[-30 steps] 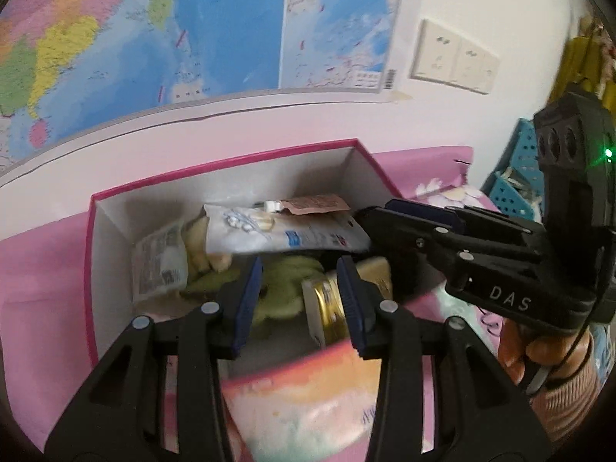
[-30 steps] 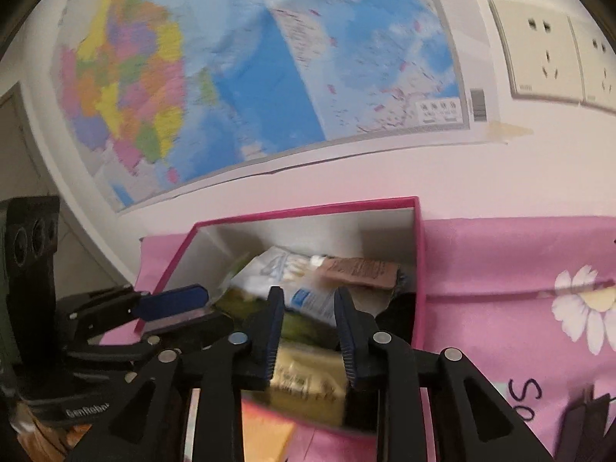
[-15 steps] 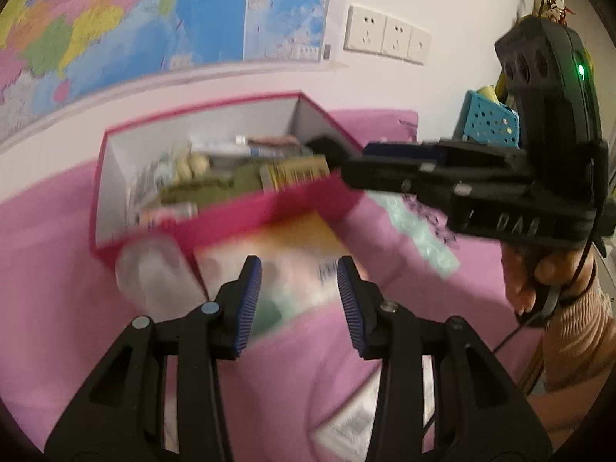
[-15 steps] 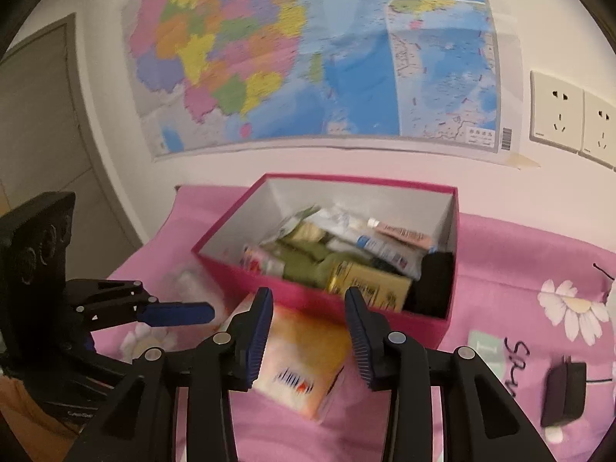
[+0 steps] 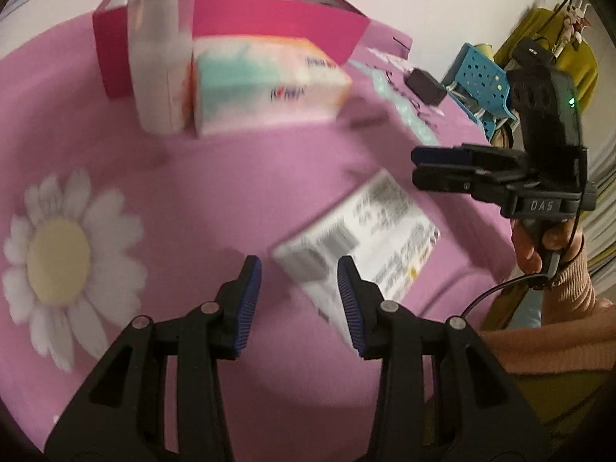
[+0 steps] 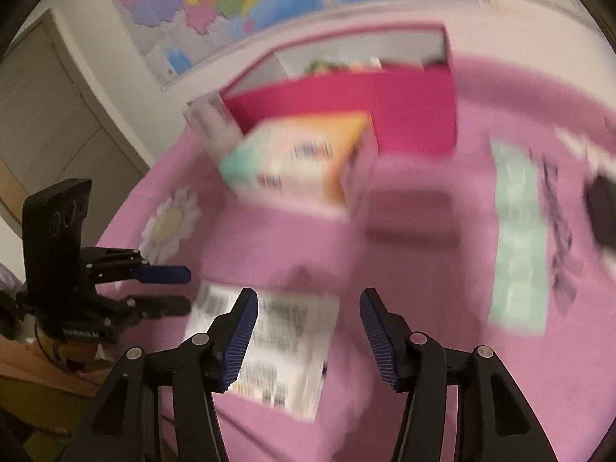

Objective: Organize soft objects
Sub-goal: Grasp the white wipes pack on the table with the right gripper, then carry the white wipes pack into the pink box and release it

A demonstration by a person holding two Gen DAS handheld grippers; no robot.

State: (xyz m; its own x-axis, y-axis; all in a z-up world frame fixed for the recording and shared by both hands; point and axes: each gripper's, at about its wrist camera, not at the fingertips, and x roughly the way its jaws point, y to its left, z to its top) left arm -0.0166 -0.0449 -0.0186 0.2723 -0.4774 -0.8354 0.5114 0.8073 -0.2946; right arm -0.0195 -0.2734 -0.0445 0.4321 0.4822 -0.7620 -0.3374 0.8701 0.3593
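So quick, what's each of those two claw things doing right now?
Left gripper: open, holding nothing.
Right gripper: jaws opening, empty, above the white printed packet.

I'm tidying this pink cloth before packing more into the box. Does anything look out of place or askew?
Yes. A white printed pack lies flat and skewed on the pink cloth, away from the pink box. A tissue pack leans against the box's front, with a pale pack upright beside it. Nothing looks spilled, though the frames are blurred.

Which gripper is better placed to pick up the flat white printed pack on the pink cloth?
Probably the right gripper: its jaws are opening and empty, directly over the flat white printed pack. The left gripper frames only the pack's corner.
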